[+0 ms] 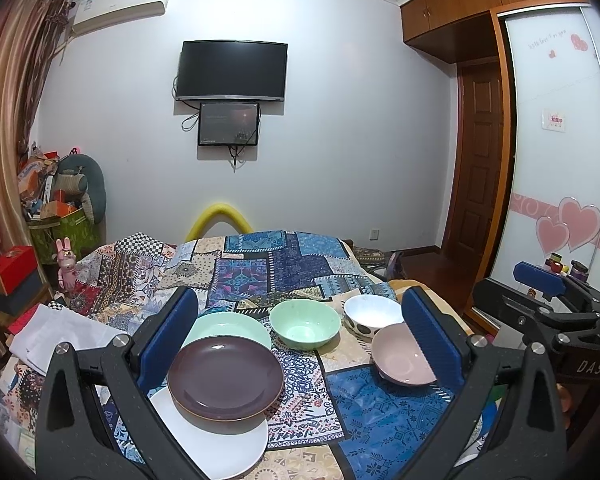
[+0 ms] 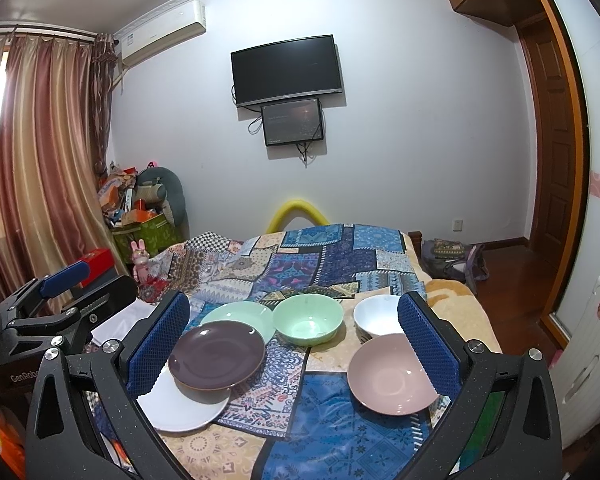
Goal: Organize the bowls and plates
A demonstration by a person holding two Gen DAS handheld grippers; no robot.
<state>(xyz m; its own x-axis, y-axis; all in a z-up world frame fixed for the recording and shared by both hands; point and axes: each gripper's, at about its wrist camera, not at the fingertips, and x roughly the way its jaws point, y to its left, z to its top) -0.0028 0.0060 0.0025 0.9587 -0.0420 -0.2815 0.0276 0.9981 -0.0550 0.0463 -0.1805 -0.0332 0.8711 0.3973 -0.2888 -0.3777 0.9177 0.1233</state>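
Bed (image 1: 284,272) covered by a patchwork quilt; dishes laid out on its near end.

Left side: three plates overlapping in a loose stack. Purple plate (image 1: 225,378) on top, green plate (image 1: 236,326) partly under its far edge, white plate (image 1: 216,440) partly under its near edge.

Middle: green bowl (image 1: 305,323), upright, just beside the green plate.

Right side: white bowl (image 1: 374,314) with dark dots on its outer wall, and a pink bowl (image 1: 402,356) just in front of it; touching or apart, cannot tell.

Left gripper (image 1: 300,340): jaws spread wide, nothing between them, hovering above the dishes.

Right gripper (image 2: 296,344): jaws likewise spread and empty, framing the purple plate on one side and the pink bowl on the other.
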